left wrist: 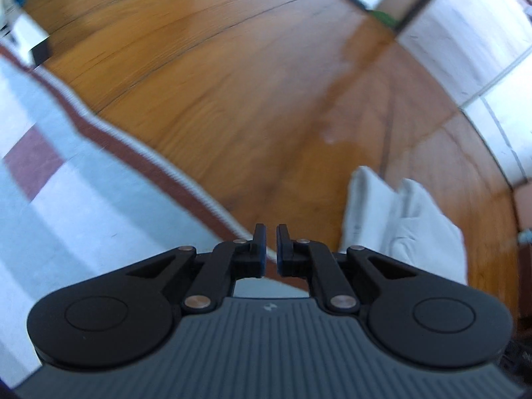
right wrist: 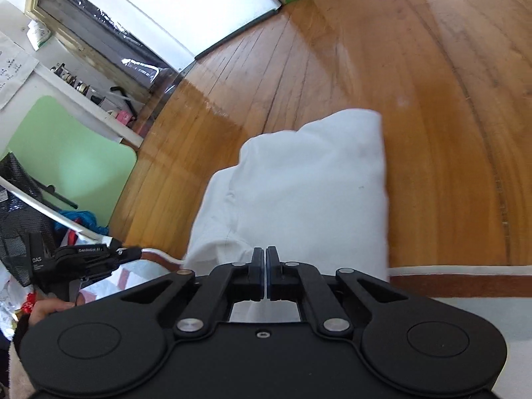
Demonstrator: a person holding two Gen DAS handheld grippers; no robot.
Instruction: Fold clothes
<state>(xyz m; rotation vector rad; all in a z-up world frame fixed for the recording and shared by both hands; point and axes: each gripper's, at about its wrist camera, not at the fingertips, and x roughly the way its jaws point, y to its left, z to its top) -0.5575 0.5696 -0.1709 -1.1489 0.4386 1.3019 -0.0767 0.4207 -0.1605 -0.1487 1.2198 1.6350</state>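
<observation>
The white garment [right wrist: 299,183] lies bunched and partly folded on the wooden floor [right wrist: 432,99], its near end reaching back to the edge of a pale blue rug [right wrist: 482,309] with a brown border stripe and a white fringe. In the right wrist view the cloth fills the middle of the picture just ahead of the right claw [right wrist: 266,256], whose two fingers are pressed together with no more than a hairline between them; the fabric runs down behind the fingertips, and I cannot tell whether any of it is pinched there. In the left wrist view the same garment [left wrist: 399,219] sits off to the right of the left claw [left wrist: 271,236], apart from it, with bare floor [left wrist: 232,83] ahead. The left claw's fingers are drawn nearly together, a narrow slit left between them, and nothing is in that slit; under and to the left of it lies the rug [left wrist: 66,199] with its fringe running diagonally. At the left edge of the right wrist view a hand [right wrist: 50,306] grips the other black handheld device, a white cable leading off it. Beyond are a light green panel [right wrist: 66,153], a white shelf with small items, and a bright doorway; these are blurred.
</observation>
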